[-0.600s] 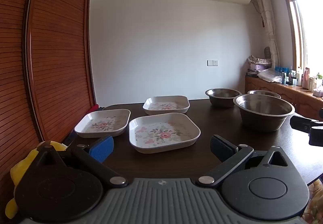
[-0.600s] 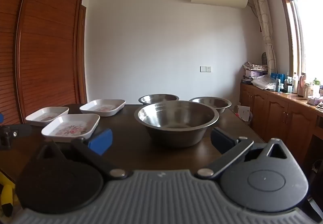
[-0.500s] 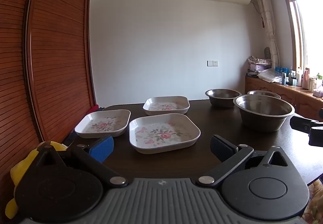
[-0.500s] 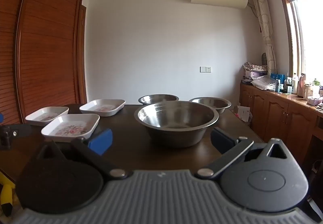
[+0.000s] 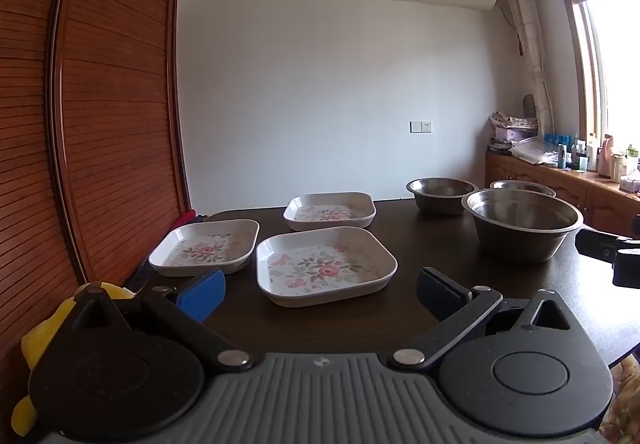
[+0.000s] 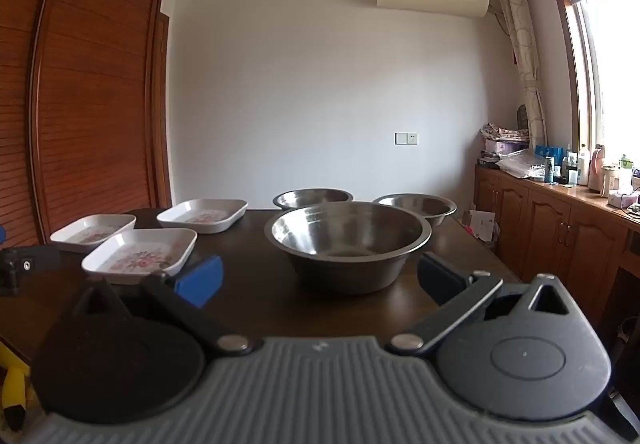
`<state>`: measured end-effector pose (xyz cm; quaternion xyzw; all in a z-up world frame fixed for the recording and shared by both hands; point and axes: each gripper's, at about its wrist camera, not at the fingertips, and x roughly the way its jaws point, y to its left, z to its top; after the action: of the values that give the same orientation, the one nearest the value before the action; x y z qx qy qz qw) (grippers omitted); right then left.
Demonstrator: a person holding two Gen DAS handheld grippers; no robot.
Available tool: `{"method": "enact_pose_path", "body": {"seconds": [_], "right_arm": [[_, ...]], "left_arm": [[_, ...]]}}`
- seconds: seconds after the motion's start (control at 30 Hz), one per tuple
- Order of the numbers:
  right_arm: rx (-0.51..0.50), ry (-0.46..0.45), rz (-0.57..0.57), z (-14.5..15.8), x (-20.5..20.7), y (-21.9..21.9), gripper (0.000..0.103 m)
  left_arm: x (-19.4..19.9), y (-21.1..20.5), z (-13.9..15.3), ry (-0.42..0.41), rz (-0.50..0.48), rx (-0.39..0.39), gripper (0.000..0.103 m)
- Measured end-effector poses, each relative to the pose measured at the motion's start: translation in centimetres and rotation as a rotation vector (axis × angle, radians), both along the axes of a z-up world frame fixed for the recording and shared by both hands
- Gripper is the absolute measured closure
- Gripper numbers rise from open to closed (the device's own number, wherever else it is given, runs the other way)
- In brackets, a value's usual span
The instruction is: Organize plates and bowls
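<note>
Left-wrist view: left gripper [image 5: 318,294] gapes wide, empty, facing three square white floral plates [image 5: 326,264] on the dark wooden table [image 5: 432,244]. Right-wrist view: right gripper [image 6: 320,280] spreads fully, holding nothing, before three round steel bowls [image 6: 347,240] set right of the plates.

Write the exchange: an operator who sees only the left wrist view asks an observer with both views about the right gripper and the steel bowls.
Operator: I see only an edge of the right gripper. Is it holding anything?
Observer: No. It is open, with nothing between its fingers.
Operator: The far bowl is mostly hidden behind the large bowl. How does it stand?
Observer: Upright, its rim whole, apart from the other far bowl.
</note>
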<state>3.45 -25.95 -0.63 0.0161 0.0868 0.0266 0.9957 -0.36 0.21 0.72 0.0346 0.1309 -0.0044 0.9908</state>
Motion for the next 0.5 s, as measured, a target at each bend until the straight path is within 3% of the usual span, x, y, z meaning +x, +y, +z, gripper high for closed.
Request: {"method": "enact_pose_path", "body": {"seconds": [0.5], "right_arm": [[0.002,-0.004,-0.001,0.00,-0.16,-0.09,0.000]], "left_arm": [[0.08,-0.22,-0.01,-0.001,0.000,-0.007,0.000]]}}
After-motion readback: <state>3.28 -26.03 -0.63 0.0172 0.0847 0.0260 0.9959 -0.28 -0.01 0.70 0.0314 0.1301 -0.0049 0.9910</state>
